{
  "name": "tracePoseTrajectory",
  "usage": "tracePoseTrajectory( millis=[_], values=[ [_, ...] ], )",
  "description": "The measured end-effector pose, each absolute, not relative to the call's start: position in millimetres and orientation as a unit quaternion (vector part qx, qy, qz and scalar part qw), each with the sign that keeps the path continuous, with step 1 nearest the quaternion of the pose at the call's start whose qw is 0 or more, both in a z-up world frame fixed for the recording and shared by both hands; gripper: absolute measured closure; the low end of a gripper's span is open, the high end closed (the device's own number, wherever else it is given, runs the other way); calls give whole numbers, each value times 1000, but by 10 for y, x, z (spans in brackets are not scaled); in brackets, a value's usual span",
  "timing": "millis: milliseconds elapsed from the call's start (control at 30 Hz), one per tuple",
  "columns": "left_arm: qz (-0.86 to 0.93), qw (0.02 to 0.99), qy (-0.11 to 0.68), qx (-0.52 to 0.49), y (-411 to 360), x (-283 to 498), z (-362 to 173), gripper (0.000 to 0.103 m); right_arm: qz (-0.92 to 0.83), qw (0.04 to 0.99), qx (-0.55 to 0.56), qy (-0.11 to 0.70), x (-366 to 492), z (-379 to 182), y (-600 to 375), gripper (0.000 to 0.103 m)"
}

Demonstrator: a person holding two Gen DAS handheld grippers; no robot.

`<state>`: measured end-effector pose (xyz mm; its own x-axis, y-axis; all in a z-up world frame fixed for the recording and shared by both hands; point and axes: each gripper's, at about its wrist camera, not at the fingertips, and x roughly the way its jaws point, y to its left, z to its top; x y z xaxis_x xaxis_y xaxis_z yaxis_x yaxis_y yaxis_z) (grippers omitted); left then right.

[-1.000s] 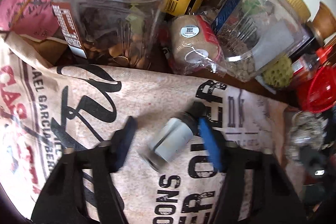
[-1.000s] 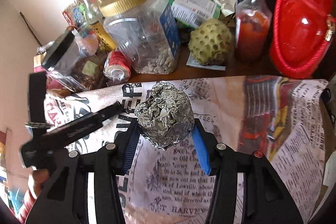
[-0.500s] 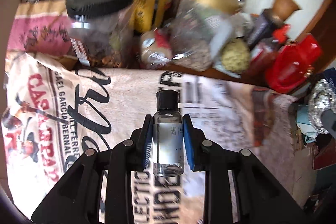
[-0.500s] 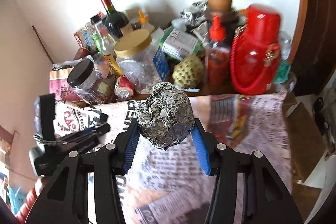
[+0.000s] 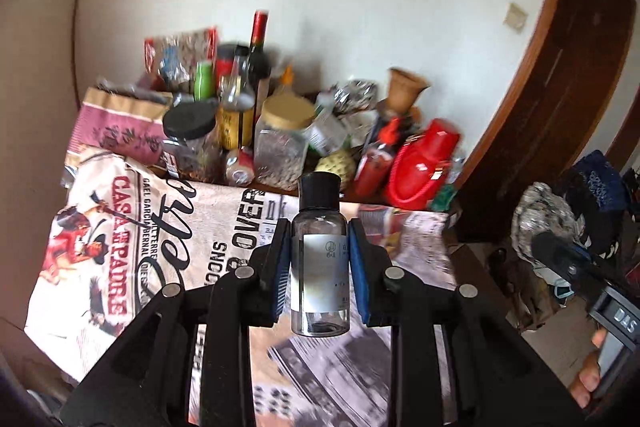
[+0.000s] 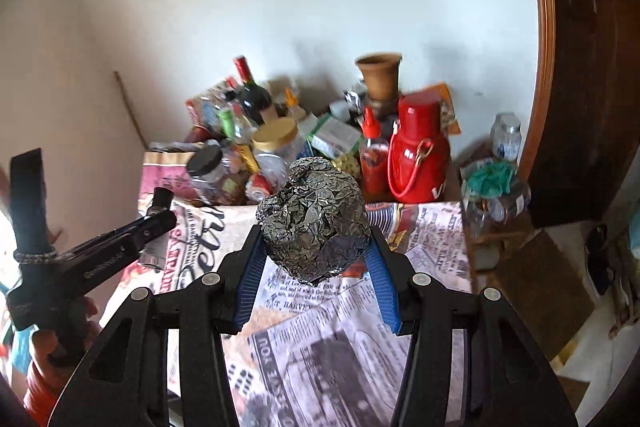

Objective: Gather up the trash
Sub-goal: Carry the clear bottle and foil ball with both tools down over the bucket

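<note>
A small clear bottle [image 5: 320,259] with a black cap and a white label stands upright between the blue pads of my left gripper [image 5: 320,251], which is shut on it and holds it above the printed tablecloth [image 5: 120,247]. My right gripper [image 6: 316,247] is shut on a crumpled ball of aluminium foil [image 6: 316,223], also held over the table. The foil ball [image 5: 540,215] and the right gripper show at the right edge of the left wrist view. In the right wrist view the left gripper [image 6: 156,223] with its bottle appears at the left.
The back of the table is crowded: a wine bottle [image 5: 258,63], jars with black [image 5: 190,143] and gold lids [image 5: 284,143], a red flask [image 5: 420,167], a sauce bottle [image 6: 370,155], a terracotta pot [image 6: 378,75]. A dark wooden door frame [image 5: 560,67] stands right; floor clutter lies below.
The left gripper closed on the small bottle that lay on the cloth and lifted it upright. Both grippers rose and drew back from the table; the foil ball stayed gripped.
</note>
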<state>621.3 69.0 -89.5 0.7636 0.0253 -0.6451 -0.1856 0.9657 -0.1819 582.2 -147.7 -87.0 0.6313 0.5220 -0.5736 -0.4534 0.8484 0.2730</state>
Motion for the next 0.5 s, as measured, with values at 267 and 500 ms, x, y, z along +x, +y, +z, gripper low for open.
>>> tracePoseTrajectory(
  millis=[267,500],
  values=[
    [59,949,292,-104,287,5353,-411,76,294,906,53,299,5305,-605,-1813,57],
    [48,959,265,-93,226,4781,-213,76,284,919,48,271,4781,-448,-1915,57]
  ],
)
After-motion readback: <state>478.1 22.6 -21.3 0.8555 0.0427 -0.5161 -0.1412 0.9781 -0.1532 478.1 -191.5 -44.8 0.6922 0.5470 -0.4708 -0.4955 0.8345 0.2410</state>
